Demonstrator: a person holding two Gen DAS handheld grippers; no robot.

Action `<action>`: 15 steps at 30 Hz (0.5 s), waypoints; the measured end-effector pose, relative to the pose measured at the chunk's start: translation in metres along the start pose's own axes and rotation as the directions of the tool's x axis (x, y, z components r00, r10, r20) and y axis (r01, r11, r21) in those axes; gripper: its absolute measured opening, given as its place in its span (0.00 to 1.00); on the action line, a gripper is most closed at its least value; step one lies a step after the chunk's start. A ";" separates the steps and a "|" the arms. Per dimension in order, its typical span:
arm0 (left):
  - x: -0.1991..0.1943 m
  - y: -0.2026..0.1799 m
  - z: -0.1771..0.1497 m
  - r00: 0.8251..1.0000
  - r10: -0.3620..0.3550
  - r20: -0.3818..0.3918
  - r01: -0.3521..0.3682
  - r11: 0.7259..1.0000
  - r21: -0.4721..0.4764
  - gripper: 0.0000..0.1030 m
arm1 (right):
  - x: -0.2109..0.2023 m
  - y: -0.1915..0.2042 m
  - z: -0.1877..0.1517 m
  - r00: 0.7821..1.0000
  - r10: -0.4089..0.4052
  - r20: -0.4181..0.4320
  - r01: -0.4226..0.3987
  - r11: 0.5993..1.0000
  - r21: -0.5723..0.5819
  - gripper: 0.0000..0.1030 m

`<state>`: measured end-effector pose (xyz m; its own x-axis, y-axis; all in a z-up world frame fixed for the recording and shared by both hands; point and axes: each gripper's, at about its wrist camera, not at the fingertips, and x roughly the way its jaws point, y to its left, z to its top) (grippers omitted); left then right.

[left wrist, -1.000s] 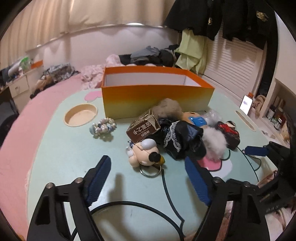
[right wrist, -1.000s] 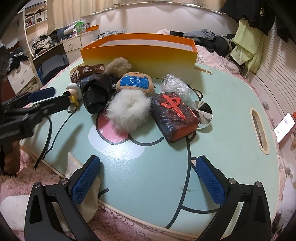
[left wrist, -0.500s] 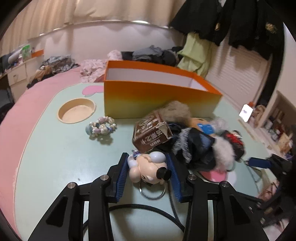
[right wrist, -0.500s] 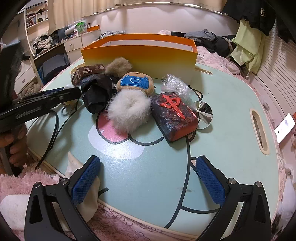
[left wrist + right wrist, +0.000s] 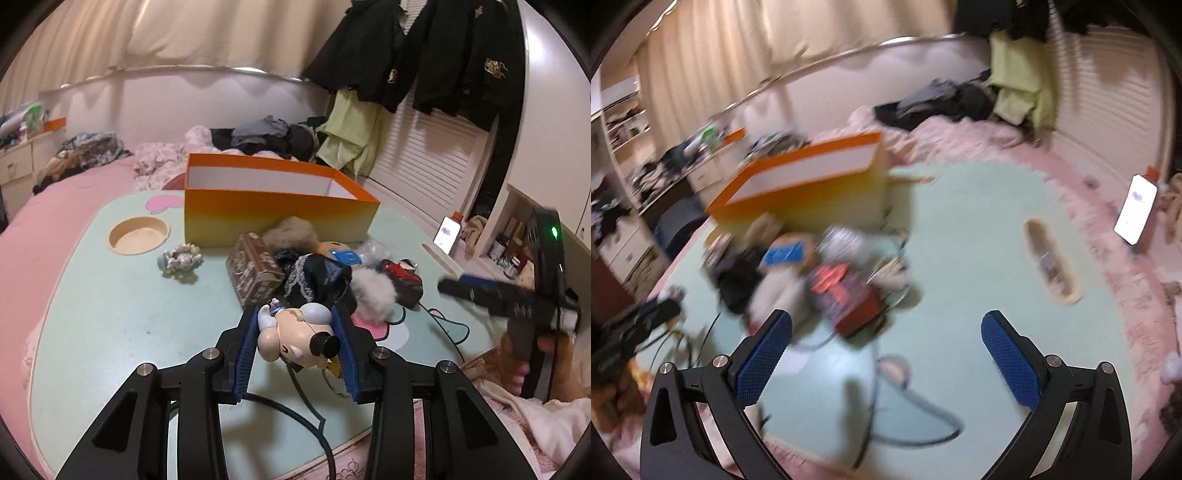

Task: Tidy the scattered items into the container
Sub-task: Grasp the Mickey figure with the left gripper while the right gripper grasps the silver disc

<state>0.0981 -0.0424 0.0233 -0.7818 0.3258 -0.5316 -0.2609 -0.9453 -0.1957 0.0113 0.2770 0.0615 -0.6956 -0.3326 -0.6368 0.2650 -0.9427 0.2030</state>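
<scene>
My left gripper (image 5: 295, 321) is shut on a cream mouse-head keychain toy (image 5: 295, 338) and holds it above the mint table (image 5: 110, 317). Behind it lie a brown tin box (image 5: 253, 267), a black lace cloth (image 5: 317, 277), a grey fur pom (image 5: 371, 293), a red-marked dark pouch (image 5: 402, 280) and a bead bracelet (image 5: 181, 256). The orange box (image 5: 277, 210) stands open at the back. My right gripper (image 5: 886, 332) is open and empty above the table; its view is motion-blurred, with the pile (image 5: 798, 273) and the orange box (image 5: 812, 184) ahead to the left.
A round recess (image 5: 138, 234) sits in the table left of the box. A black cable (image 5: 295, 402) runs across the near table edge. A lit phone (image 5: 1136, 208) lies on the pink rug at right. A slot-shaped recess (image 5: 1051, 262) is in the table's right side.
My left gripper has closed on the mouse-head toy and lifted it off the table. My right gripper has swung upward and to the right, blurring its view; it stays open.
</scene>
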 end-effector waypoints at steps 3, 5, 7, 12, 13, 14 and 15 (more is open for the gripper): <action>0.003 -0.005 -0.002 1.000 -0.003 -0.014 0.003 1.000 0.020 0.37 | 0.009 -0.008 0.015 1.000 0.015 -0.021 -0.014 0.998 0.065 0.78; 0.005 -0.008 -0.002 1.000 -0.003 -0.017 0.004 1.000 0.027 0.37 | 0.019 -0.010 0.021 0.999 0.024 -0.035 -0.021 0.996 0.090 0.69; 0.004 -0.009 -0.003 1.000 -0.005 -0.018 0.005 0.999 0.034 0.37 | 0.028 -0.006 0.025 0.999 0.004 -0.036 -0.002 0.997 0.076 0.64; 0.002 -0.009 -0.004 1.000 0.002 -0.016 -0.002 0.999 0.036 0.37 | 0.045 0.000 0.021 0.997 -0.044 -0.070 0.047 0.998 0.044 0.58; 0.002 -0.009 -0.004 1.000 0.002 -0.018 -0.001 0.999 0.035 0.37 | 0.049 0.001 0.019 0.995 -0.059 -0.084 0.062 0.998 0.033 0.53; 0.002 -0.009 -0.004 1.000 0.000 -0.019 0.001 0.999 0.034 0.37 | 0.050 0.004 0.014 0.993 -0.080 -0.086 0.082 0.997 0.014 0.44; 0.002 -0.009 -0.004 1.000 -0.001 -0.018 0.001 0.999 0.034 0.37 | 0.050 0.008 0.012 0.991 -0.112 -0.073 0.111 0.994 -0.021 0.39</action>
<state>0.1020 -0.0329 0.0207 -0.7711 0.3267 -0.5466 -0.2809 -0.9448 -0.1685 -0.0289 0.2523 0.0403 -0.6706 -0.2218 -0.7079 0.2003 -0.9730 0.1152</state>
